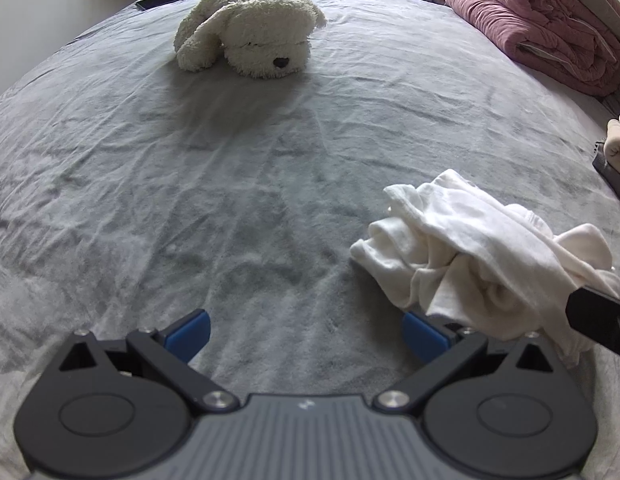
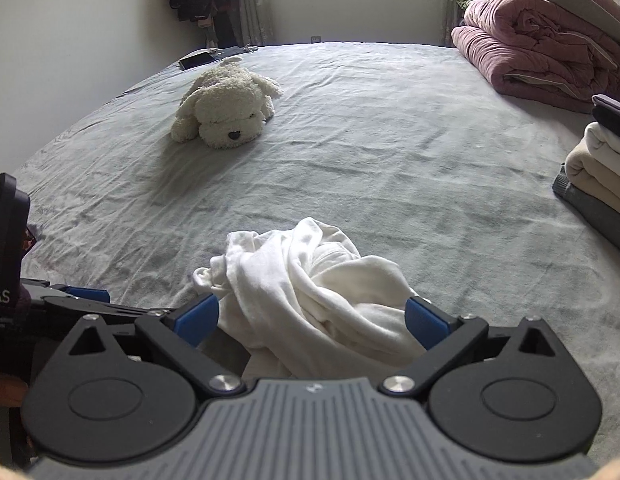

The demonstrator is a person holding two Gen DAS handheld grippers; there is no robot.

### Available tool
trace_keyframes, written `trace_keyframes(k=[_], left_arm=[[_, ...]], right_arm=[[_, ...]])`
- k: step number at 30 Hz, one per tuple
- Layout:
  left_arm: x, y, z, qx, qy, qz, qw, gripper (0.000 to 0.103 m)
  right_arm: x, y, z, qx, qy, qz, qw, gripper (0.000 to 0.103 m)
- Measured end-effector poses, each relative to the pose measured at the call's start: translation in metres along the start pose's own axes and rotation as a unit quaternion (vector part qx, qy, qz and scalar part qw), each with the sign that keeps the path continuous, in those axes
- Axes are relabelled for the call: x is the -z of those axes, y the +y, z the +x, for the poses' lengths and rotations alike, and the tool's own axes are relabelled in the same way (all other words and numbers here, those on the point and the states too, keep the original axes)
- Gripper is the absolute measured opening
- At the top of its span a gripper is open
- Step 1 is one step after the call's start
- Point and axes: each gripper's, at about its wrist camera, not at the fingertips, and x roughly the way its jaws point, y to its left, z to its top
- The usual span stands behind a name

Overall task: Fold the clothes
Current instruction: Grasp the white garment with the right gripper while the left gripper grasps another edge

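Note:
A crumpled white garment [image 2: 310, 292] lies bunched on the grey bed sheet [image 2: 390, 168]. My right gripper [image 2: 312, 320] stands open around the near end of the bunch. Its blue pads [image 2: 424, 322] flank the cloth, and I cannot see them pressing on it. In the left wrist view the same garment [image 1: 470, 252] lies to the right, with a fold draped over the tip of my left gripper's right finger. My left gripper [image 1: 305, 334] is open over bare sheet with nothing between its fingers. Its side shows at the left edge of the right wrist view.
A white plush dog [image 1: 249, 36] lies at the far middle of the bed. A folded pink quilt [image 2: 542, 48] sits at the far right. A stack of folded clothes [image 2: 602, 172] lies at the right edge. A dark flat device [image 2: 195, 60] rests at the far left corner.

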Motion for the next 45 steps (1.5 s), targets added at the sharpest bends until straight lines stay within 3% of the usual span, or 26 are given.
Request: trace_keyframes(k=[3,5,8,11,14,16,22,29,37,45], left_arm=[[0.004,0.002,0.011,-0.007,0.012,0.005,0.9999,0.102],[0.006,0.003,0.017,-0.010,0.020,0.007,0.9997,0.102],[0.010,0.002,0.020,-0.012,0.010,0.011,0.9998,0.103],[0.015,0.000,0.021,-0.017,-0.002,0.020,0.9997,0.103],[0.017,-0.002,0.020,-0.019,-0.009,0.025,0.9995,0.103],[0.013,-0.001,0.019,-0.012,0.000,0.028,0.9995,0.103],[0.009,0.000,0.004,0.096,-0.014,0.015,0.9952,0.097],[0.011,-0.021,-0.001,0.183,-0.025,0.010,0.9828,0.089],[0.009,-0.024,-0.006,0.222,-0.046,-0.001,0.9739,0.081],[0.004,-0.019,-0.009,0.236,-0.063,-0.022,0.9694,0.075]], right_arm=[[0.002,0.003,0.008,0.000,0.004,-0.009,1.000,0.080],[0.004,0.005,0.011,-0.002,0.001,-0.016,1.000,0.076],[0.005,0.009,0.017,-0.006,-0.003,-0.028,1.000,0.072],[0.007,0.011,0.021,-0.002,-0.007,-0.037,0.999,0.059],[0.008,0.005,0.022,0.013,-0.015,-0.034,0.999,0.039],[0.008,-0.004,0.018,0.008,-0.022,-0.020,1.000,0.011],[0.007,-0.028,0.002,0.007,-0.039,0.022,0.999,0.007],[0.007,-0.056,-0.014,0.022,-0.047,0.063,0.997,0.007],[0.014,-0.086,-0.023,0.058,-0.039,0.086,0.994,0.007],[0.027,-0.117,-0.013,0.109,0.019,0.121,0.987,0.007]])
